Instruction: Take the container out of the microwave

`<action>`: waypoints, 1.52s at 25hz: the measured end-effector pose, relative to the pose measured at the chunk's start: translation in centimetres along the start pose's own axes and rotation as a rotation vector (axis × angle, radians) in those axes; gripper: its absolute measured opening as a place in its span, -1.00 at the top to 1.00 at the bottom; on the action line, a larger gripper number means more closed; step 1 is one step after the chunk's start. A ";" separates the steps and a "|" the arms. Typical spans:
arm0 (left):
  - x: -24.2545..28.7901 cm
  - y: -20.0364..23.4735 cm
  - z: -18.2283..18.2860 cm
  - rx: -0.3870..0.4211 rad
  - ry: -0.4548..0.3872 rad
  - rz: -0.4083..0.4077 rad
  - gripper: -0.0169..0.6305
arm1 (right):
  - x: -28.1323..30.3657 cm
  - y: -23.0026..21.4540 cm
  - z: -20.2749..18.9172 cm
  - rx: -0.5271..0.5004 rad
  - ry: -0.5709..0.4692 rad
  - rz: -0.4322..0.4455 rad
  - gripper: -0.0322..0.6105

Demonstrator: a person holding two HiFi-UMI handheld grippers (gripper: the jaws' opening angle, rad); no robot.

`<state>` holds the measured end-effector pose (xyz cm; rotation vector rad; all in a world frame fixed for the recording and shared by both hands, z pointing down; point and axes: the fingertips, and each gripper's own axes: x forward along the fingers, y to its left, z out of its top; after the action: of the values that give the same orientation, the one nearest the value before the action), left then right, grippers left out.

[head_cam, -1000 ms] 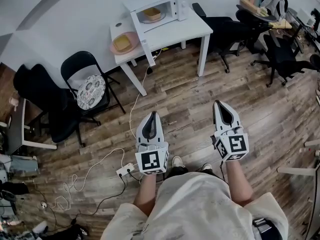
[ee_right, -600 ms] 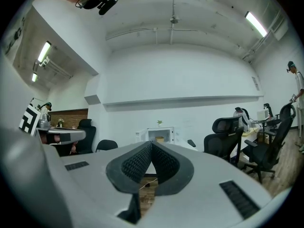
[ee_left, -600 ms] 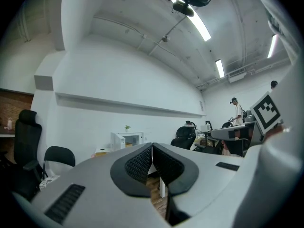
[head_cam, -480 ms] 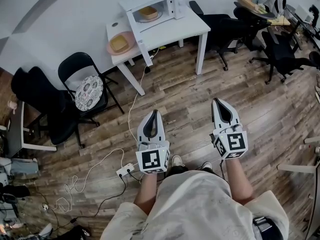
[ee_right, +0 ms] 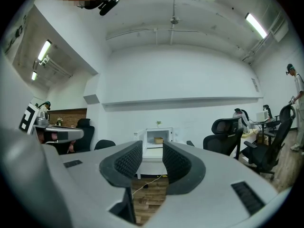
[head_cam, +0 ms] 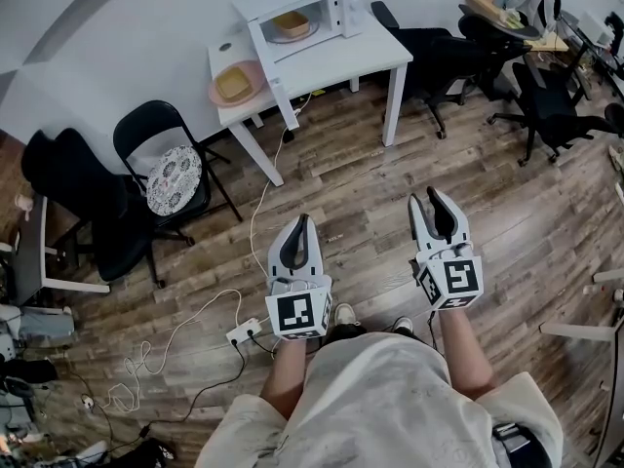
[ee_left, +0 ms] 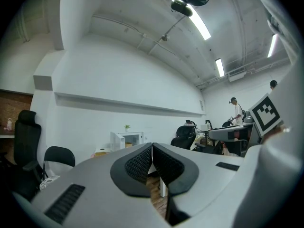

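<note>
The left gripper (head_cam: 300, 220) is held out level in front of the person, its jaws pressed together with nothing between them. The right gripper (head_cam: 427, 198) is just beside it at the same height. Its jaws have just been opening and now stand moderately apart, with nothing between them either.

The container (head_cam: 290, 22), a small yellowish tub, is well ahead of both grippers, across a stretch of wooden floor (head_cam: 361, 203). It sits inside the microwave (head_cam: 283, 0), whose door (head_cam: 263, 45) hangs open. In the right gripper view the microwave shows far off, right in the gap between that gripper's jaws. In the left gripper view it lies a little left of the closed tips. The microwave stands on a white table (head_cam: 341, 58). To its left on the same table is a pink plate (head_cam: 218, 94) carrying another yellow tub (head_cam: 235, 84).

Ahead and to the left of the left gripper stands a black folding chair (head_cam: 156, 125). A white cable (head_cam: 258, 208) runs over the floor just left of that gripper. Far ahead and to the right of the right gripper are black office chairs (head_cam: 434, 52).
</note>
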<state>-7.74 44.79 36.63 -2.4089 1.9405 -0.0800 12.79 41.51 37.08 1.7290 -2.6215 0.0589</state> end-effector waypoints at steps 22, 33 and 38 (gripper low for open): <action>1.8 5.0 -1.4 -0.024 0.010 -0.032 0.91 | 3.7 3.6 -0.1 0.004 0.000 -0.009 0.27; 2.5 8.7 -2.6 -0.007 0.021 -0.071 0.91 | 5.8 7.8 -0.3 -0.018 0.010 0.018 0.27; 2.5 9.8 -3.0 -0.009 0.024 -0.061 0.91 | 6.6 8.3 -0.8 -0.022 0.022 0.018 0.27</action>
<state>-16.96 40.27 39.00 -2.4839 1.8813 -0.1034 2.54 38.77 37.75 1.6881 -2.6120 0.0485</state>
